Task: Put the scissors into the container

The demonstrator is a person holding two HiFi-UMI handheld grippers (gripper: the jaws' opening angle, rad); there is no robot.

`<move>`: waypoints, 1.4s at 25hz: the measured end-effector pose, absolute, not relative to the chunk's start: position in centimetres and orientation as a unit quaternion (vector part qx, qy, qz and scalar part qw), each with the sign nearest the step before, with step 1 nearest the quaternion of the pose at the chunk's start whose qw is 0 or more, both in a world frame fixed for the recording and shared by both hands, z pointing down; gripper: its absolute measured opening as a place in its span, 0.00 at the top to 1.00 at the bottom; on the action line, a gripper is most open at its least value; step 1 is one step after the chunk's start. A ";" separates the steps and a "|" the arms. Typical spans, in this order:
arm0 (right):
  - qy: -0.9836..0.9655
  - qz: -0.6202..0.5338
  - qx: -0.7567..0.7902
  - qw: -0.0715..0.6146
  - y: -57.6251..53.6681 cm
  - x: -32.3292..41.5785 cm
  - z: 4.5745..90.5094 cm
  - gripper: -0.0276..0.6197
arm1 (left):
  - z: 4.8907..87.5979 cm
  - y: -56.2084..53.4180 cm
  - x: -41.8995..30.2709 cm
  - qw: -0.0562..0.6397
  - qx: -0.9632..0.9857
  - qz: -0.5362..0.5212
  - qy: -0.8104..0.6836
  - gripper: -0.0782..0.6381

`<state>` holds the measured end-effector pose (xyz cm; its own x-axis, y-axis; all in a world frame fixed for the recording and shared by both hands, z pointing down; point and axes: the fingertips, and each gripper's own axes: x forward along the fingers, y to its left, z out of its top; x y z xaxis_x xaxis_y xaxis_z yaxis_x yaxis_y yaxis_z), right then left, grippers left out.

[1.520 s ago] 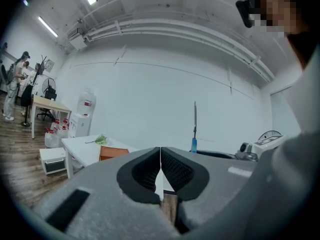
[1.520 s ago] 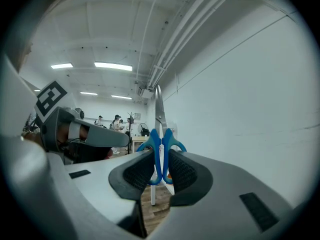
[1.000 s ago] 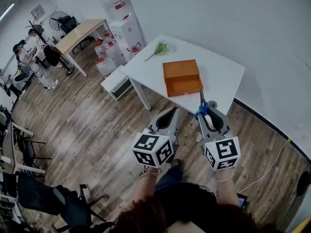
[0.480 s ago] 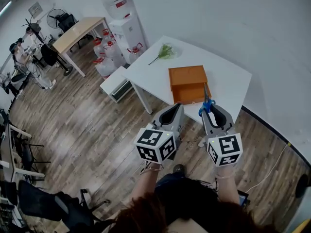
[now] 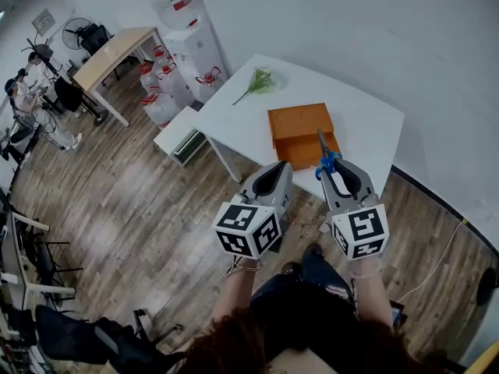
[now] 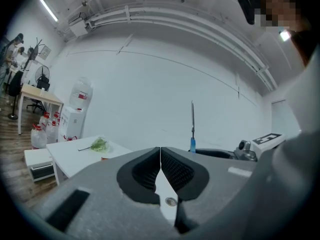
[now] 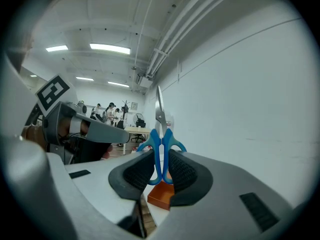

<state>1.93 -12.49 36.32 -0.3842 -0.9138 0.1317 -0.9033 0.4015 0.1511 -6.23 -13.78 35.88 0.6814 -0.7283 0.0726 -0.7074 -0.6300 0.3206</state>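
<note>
Head view: the right gripper point(image 5: 334, 170) holds the scissors point(image 5: 322, 153) just before the container point(image 5: 300, 131) on the bench point(image 5: 366, 123).

Left gripper view: the left gripper point(image 6: 160, 154) is pressed together and empty.

Right gripper view: this gripper pinches the blue handles, with the container below and ahead. This looks like the carrying step. Next the scissors should go over the container and be released.

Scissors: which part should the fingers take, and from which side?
By the blue handle loops, coming from the handle end, as the right gripper holds the scissors now. The loops give the fingers a thick part to pinch; the thin closed blades point ahead, toward the orange container.
</note>
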 end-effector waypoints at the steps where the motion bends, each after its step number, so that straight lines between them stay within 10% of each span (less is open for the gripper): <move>1: -0.832 -0.029 0.545 0.101 -12.9 2.1 36.4 0.83 | 35.9 -14.2 -6.1 0.165 0.902 -0.032 -0.398 0.87; 35: -0.857 -0.077 0.417 0.292 -27.0 5.2 46.8 0.83 | 37.5 -28.2 -3.7 0.175 0.867 -0.022 -0.466 0.87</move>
